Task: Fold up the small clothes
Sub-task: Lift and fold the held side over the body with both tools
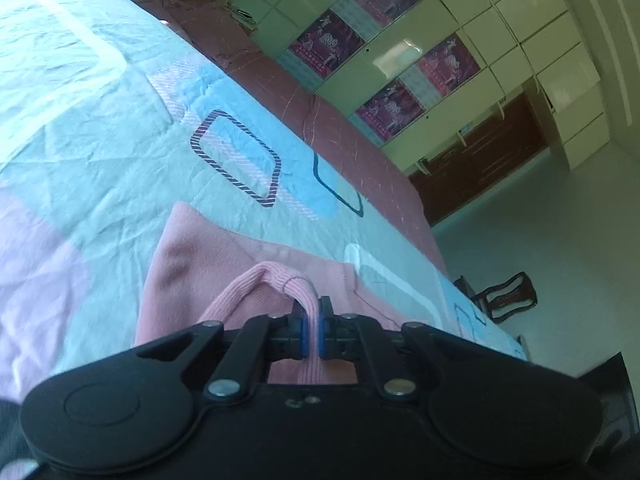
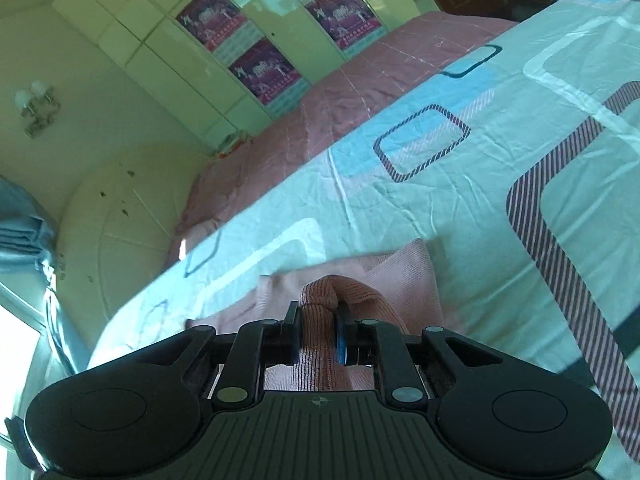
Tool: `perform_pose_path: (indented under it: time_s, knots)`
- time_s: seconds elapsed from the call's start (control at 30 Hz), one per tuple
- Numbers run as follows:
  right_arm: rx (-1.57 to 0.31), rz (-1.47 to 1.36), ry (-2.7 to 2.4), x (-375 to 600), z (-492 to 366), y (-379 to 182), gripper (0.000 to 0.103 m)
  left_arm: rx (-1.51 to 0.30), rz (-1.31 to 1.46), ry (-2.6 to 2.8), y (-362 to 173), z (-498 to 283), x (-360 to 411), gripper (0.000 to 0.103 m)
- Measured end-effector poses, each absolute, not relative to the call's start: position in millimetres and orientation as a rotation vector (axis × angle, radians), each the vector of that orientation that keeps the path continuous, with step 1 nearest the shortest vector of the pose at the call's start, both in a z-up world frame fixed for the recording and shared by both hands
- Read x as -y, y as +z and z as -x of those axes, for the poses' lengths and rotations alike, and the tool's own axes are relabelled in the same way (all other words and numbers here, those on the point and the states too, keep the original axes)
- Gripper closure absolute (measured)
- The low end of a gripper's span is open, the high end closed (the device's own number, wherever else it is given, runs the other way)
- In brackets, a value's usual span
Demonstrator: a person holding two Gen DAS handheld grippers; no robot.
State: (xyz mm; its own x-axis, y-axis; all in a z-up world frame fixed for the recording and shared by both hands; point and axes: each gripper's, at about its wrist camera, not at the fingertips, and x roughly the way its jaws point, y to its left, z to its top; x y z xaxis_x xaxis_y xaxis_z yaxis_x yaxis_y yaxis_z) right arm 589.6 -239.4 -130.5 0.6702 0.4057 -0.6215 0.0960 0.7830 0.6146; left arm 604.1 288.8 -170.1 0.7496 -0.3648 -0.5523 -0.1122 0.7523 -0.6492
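A small pink knit garment (image 1: 192,264) lies on the pale blue patterned bedsheet (image 1: 100,120), just ahead of both grippers. My left gripper (image 1: 313,312) is shut on a ribbed pink edge of it, which loops up out of the blue pads. In the right wrist view the same garment (image 2: 404,276) spreads flat on the sheet (image 2: 460,200). My right gripper (image 2: 318,316) has a bunched fold of the ribbed cloth filling the gap between its pads. The part of the garment under both grippers is hidden.
A dusty pink quilt (image 1: 320,120) covers the far side of the bed. Beyond it stands a cream wardrobe with posters (image 1: 400,60). A dark chair (image 1: 504,296) stands on the floor by the bed's edge. A grey curtain (image 2: 24,232) hangs at the left.
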Motion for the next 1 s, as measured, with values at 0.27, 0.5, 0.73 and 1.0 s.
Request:
perform_pose_path:
  time_s: [0.27,0.5,0.73,1.0]
  knots:
    - [-0.701,-0.492,0.138,243.4,-588.6,-135.0,0.03,-0.661,0.492,-0.139,-157.9,-603.0,-300.8,0.061]
    - [-0.813,-0.111,0.248,186.5,-622.5,-151.1,0.046,-0.787,0.08,-0.186,-162.5,-633.5,-258.2,0.065]
    - [-0.729,0.184,0.22,145.4,-619.7,-157.7,0.094,-0.697,0.013,-0.155,-160.6,-627.6,-242.6,0.097]
    - [-0.764,0.146,0.122,157.1,-624.8,-187.3,0.095,-0.717,0.139,-0.027,-172.7,-626.7,-253.5,0.097]
